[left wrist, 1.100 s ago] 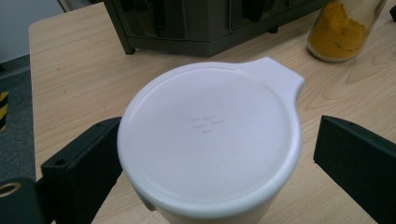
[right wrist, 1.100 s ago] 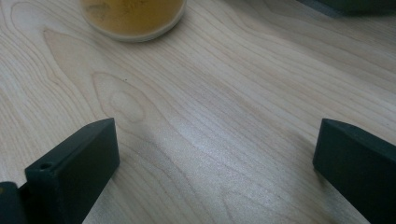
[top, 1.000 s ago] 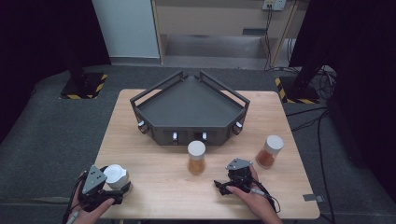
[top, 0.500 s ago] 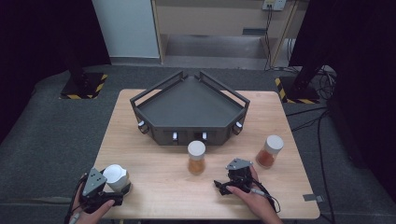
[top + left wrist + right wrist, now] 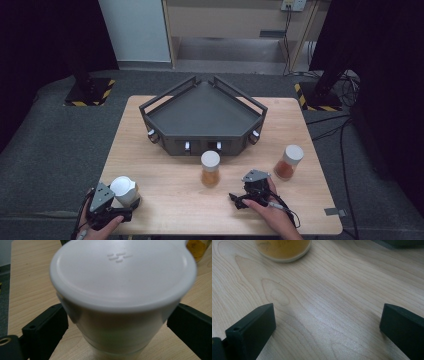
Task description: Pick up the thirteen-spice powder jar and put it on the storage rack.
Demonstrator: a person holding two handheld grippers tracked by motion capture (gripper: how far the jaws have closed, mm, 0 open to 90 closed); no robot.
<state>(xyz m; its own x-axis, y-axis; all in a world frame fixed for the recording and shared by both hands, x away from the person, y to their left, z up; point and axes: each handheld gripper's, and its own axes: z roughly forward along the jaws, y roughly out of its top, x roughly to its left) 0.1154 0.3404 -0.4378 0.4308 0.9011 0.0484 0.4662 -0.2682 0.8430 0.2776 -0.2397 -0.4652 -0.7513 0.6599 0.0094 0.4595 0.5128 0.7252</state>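
Observation:
A jar with a white lid (image 5: 124, 188) stands at the table's front left. My left gripper (image 5: 126, 201) holds it from the near side. In the left gripper view the jar (image 5: 120, 290) sits between the two black jaws, which press against its sides; the gripper (image 5: 117, 325) is shut on it. My right gripper (image 5: 240, 197) rests open on the wood at the front right, with bare table between its jaws (image 5: 328, 322). A white-lidded jar of yellow-orange powder (image 5: 210, 169) stands just ahead of it, and its base (image 5: 283, 248) appears in the right gripper view.
A dark grey angular tray (image 5: 165, 107) with raised rails takes up the table's far middle. Another white-lidded jar, with reddish-orange contents (image 5: 288, 163), stands at the right. A hand holds each gripper at the table's near edge.

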